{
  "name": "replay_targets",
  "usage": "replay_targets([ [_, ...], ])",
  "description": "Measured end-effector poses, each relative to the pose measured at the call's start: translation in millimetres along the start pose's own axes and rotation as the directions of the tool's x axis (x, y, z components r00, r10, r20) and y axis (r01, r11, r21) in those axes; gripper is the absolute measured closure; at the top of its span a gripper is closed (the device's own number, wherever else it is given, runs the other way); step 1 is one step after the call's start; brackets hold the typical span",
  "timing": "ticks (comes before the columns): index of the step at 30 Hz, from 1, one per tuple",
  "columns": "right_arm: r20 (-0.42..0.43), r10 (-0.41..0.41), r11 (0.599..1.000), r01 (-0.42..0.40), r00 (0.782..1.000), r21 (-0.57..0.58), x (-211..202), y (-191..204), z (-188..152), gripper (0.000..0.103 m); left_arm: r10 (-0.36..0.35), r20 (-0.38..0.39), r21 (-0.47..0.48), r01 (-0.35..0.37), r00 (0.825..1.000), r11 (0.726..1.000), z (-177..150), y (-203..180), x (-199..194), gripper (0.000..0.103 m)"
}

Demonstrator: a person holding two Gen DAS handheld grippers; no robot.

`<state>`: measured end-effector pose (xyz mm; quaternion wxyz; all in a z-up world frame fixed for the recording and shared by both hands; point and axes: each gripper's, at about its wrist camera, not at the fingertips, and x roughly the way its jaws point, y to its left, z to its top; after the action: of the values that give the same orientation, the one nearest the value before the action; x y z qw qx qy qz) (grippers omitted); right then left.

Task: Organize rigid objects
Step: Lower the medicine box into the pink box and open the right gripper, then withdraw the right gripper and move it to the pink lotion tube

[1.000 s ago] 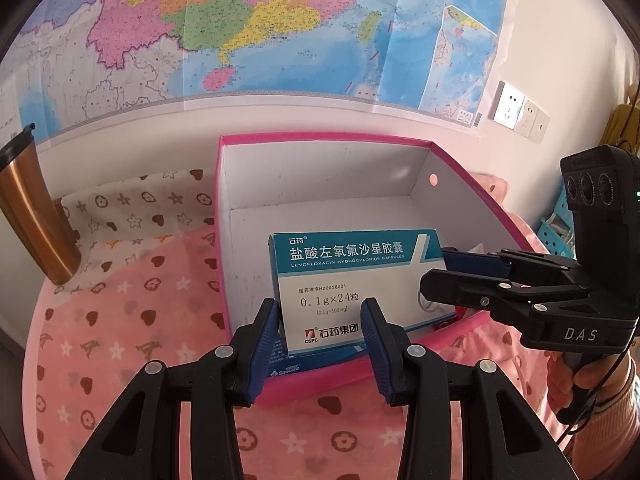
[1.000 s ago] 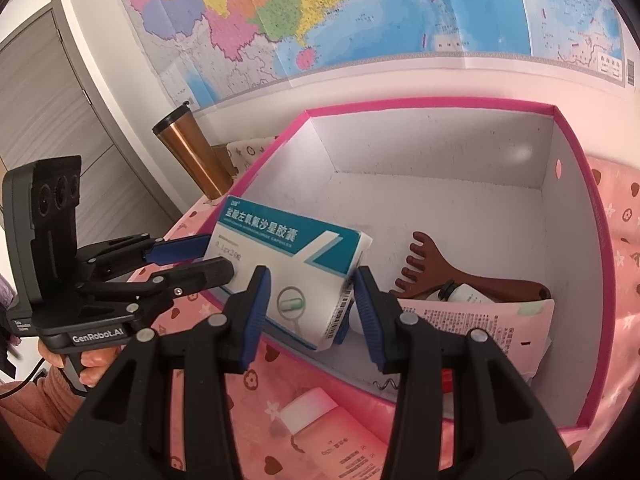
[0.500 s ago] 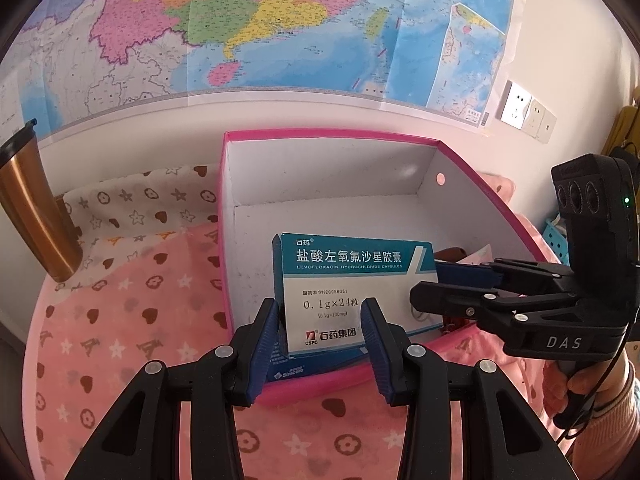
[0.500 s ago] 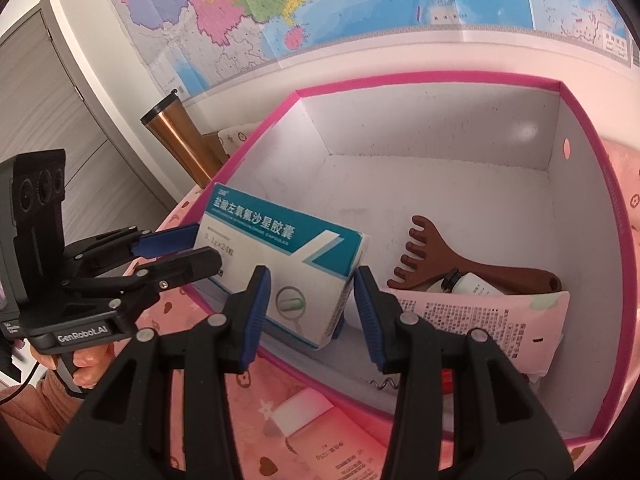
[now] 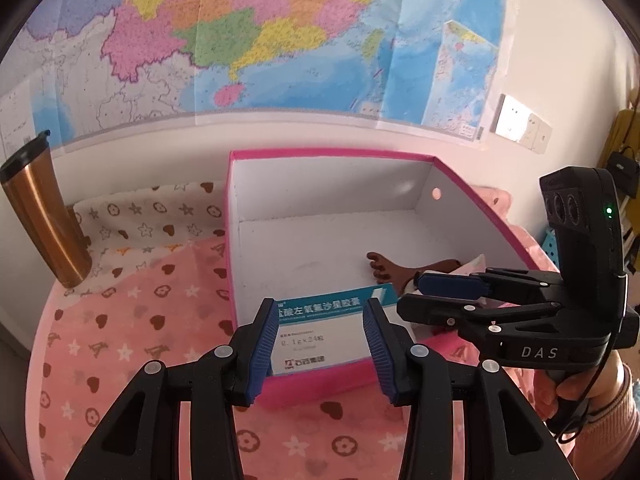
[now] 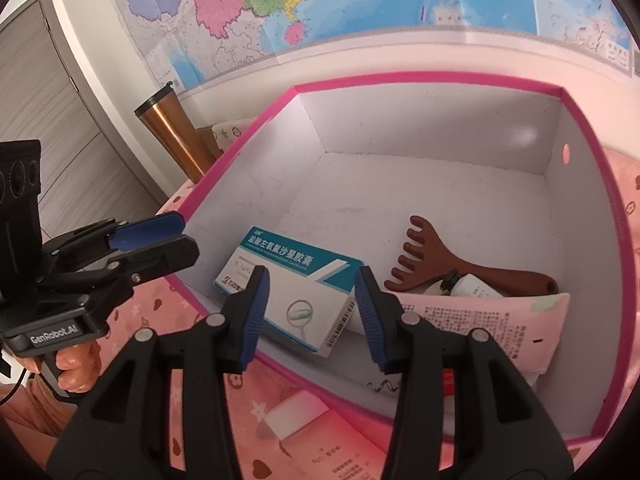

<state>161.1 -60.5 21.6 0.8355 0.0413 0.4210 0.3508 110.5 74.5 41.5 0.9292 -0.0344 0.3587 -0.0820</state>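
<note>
Blue-padded fingers of the left gripper stand partly apart and have just been widening; the medicine carton lies between them, free of both pads. Parted about as far, the right gripper frames the carton's barcode end without pressing it. The carton rests inside the pink-edged storage box, tipped against the near wall close to the near left corner, apart from a brown wooden comb and a pink leaflet toward the right wall. Judged by its look, the pack is light, stiff cardboard with a glossy, slightly slippery skin, best pinched across its short sides. Both tools slope downward over the box's near rim, each held by a hand at its grip.
</note>
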Motion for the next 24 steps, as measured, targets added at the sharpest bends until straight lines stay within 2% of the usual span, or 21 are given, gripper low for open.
replay_targets([
  [3,0.027,-0.003,1.0,0.004,1.0,-0.019,-10,3,-5,0.055,-0.027,0.035,0.024,0.026,0.999,0.999,-6,-7,-12,0.05],
  [5,0.049,0.001,0.999,0.001,0.999,-0.034,-21,5,-10,0.051,-0.046,0.057,0.032,0.045,0.997,0.999,-9,-11,-19,0.046],
  [11,0.135,0.023,0.996,-0.01,0.991,-0.092,-63,15,-31,0.045,-0.132,0.1,0.081,0.124,0.986,0.989,-27,-29,-41,0.045],
  [14,0.168,0.017,0.995,0.0,0.986,-0.105,-86,15,-49,0.043,-0.147,0.075,0.097,0.14,0.986,0.985,-39,-39,-39,0.044],
  [18,0.182,-0.027,0.999,0.034,0.983,-0.041,-105,0,-81,0.043,-0.167,0.012,0.114,0.165,0.986,0.98,-57,-52,-25,0.044],
  [24,0.085,-0.119,0.987,0.109,0.989,0.119,-105,-41,-132,0.043,-0.165,-0.087,0.118,0.174,0.982,0.978,-75,-61,8,0.044],
])
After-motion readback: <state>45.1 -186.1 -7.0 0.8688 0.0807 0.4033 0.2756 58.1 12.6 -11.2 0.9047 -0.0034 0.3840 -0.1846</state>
